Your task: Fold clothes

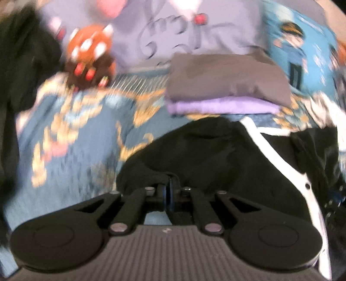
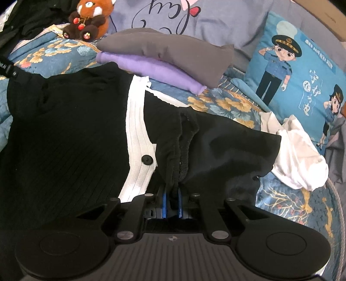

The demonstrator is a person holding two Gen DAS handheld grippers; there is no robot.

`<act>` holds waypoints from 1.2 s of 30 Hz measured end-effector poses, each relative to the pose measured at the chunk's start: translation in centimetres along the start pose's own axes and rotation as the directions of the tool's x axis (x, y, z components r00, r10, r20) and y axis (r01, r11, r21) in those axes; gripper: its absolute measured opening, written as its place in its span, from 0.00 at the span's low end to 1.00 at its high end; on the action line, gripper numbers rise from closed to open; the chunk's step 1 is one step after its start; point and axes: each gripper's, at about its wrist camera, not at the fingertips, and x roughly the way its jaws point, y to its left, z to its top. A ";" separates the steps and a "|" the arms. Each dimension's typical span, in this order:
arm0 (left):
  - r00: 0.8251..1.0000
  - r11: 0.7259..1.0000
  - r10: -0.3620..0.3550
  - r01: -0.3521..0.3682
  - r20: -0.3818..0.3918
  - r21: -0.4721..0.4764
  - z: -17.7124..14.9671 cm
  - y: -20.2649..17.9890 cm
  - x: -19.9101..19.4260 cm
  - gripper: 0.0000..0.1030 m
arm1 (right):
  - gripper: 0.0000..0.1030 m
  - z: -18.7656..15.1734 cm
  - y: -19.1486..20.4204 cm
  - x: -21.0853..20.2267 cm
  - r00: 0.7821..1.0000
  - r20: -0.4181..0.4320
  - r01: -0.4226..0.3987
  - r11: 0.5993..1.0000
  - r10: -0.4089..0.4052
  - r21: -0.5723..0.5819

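Note:
A black ribbed cardigan [image 2: 64,134] with a white button band [image 2: 138,129] lies on the floral bedspread [image 2: 233,103]. My right gripper [image 2: 172,194] is shut on a bunched fold of its black fabric [image 2: 181,151]. My left gripper [image 1: 167,186] is shut on another edge of the same black cardigan [image 1: 194,151], whose white band [image 1: 281,168] runs to the right. The left wrist view is blurred by motion. A folded grey garment [image 2: 164,51] rests on a folded purple one [image 2: 160,71] behind the cardigan; both also show in the left wrist view [image 1: 227,80].
A red panda plush [image 2: 88,19] sits at the back left. A blue cartoon pillow [image 2: 298,73] and a lilac pillow [image 2: 216,19] line the back. A crumpled white garment [image 2: 298,155] lies at the right. Dark clothes [image 2: 26,19] are piled at the far left.

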 end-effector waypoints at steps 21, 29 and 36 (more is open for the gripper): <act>0.988 0.452 -0.127 -0.018 0.084 0.892 -20.6 -27.4 -2.9 0.04 | 0.11 -0.1 -0.3 -0.6 0.998 0.024 -0.062 0.996 0.061 0.067; 0.987 0.514 -0.143 0.011 0.072 0.858 -27.6 -34.7 -0.5 0.04 | 0.11 -0.3 -1.6 -0.4 0.996 0.003 -0.089 0.991 0.089 0.104; 0.985 0.581 -0.172 0.080 0.027 0.810 -29.7 -38.6 0.6 0.04 | 0.11 -1.3 -2.7 -0.5 0.995 0.000 -0.103 0.986 0.104 0.128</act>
